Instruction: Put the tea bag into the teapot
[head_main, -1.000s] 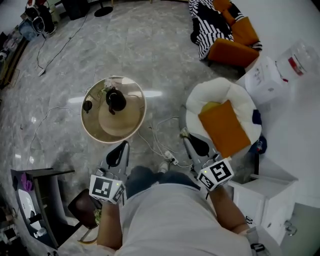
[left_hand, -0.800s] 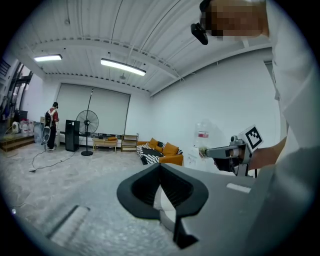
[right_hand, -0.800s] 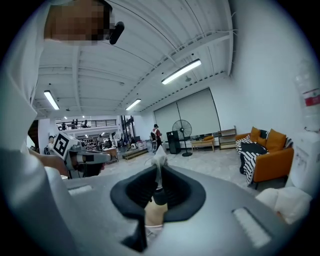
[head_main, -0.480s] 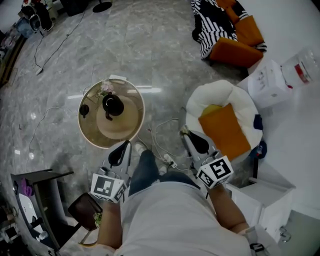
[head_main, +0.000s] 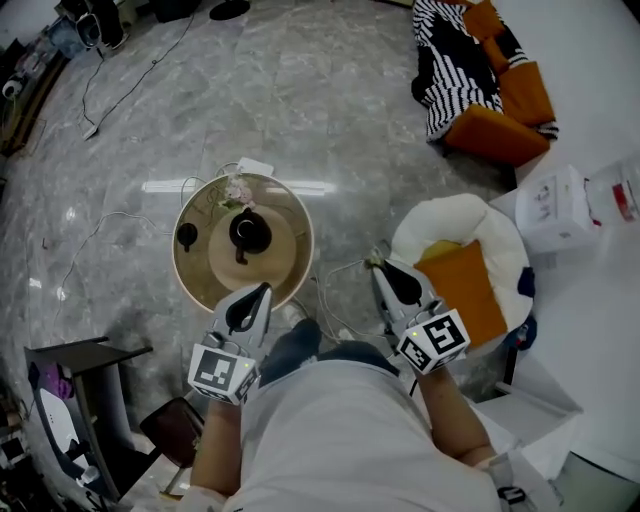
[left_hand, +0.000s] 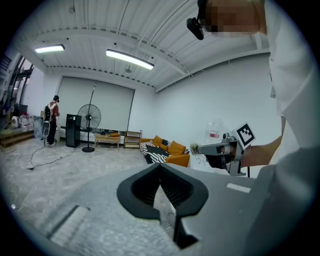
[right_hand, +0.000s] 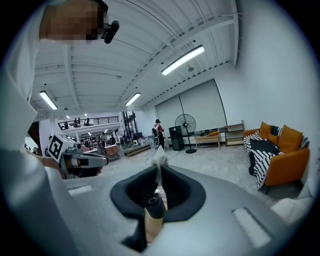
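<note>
A black teapot (head_main: 249, 232) stands at the middle of a small round wooden table (head_main: 296, 226) in the head view. A black lid (head_main: 186, 236) lies to its left and small pink flowers (head_main: 238, 192) behind it. My left gripper (head_main: 262, 289) is shut and holds nothing; its tip is over the table's near edge. My right gripper (head_main: 378, 268) is to the right of the table, shut on a small pale tea bag (head_main: 374, 262). In the right gripper view the tea bag (right_hand: 159, 156) sticks up from the closed jaw tips.
A white round seat (head_main: 445, 218) with an orange cushion (head_main: 472, 292) is right of the table. Cables (head_main: 335, 298) trail on the marble floor between them. A striped sofa (head_main: 450, 60) is at the far right, a white box (head_main: 555, 210) beyond the seat, a dark stand (head_main: 70, 400) at bottom left.
The person has come closer to the table: it now lies just ahead of the left gripper's tip. Both grippers stay shut and held the same way.
</note>
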